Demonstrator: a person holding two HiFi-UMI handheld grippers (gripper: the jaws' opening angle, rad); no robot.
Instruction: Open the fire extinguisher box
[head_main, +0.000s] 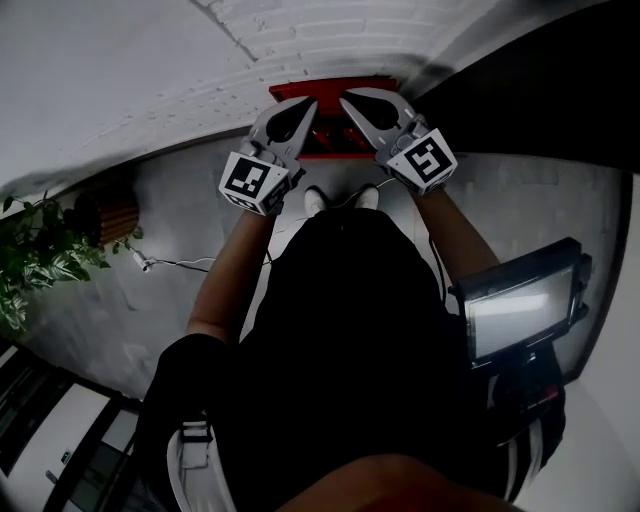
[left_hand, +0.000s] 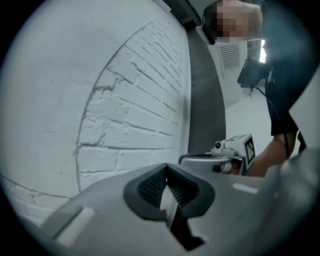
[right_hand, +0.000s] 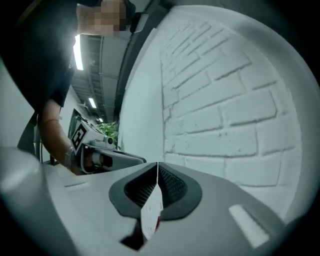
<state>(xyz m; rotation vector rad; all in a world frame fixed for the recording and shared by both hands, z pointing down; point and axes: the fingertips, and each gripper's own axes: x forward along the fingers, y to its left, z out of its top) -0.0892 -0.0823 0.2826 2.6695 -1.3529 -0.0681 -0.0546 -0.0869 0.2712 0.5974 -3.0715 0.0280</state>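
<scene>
The red fire extinguisher box (head_main: 332, 91) stands on the floor against the white brick wall (head_main: 300, 30), seen from above past the person's dark torso. Both grippers reach its top edge. My left gripper (head_main: 307, 110) is at the box's left part and my right gripper (head_main: 349, 101) at its right. In the left gripper view the black pads (left_hand: 150, 186) are shut on a thin white-and-red edge (left_hand: 168, 206). In the right gripper view the jaws (right_hand: 157, 184) pinch a similar thin white edge with red below (right_hand: 151, 216). What this edge belongs to is hidden by the grippers.
A leafy plant (head_main: 38, 255) stands at the left, with a brown slatted object (head_main: 112, 214) beside it. A white cable (head_main: 180, 264) lies on the grey floor. A lit screen device (head_main: 522, 305) hangs at the person's right side. White shoes (head_main: 318, 198) stand just before the box.
</scene>
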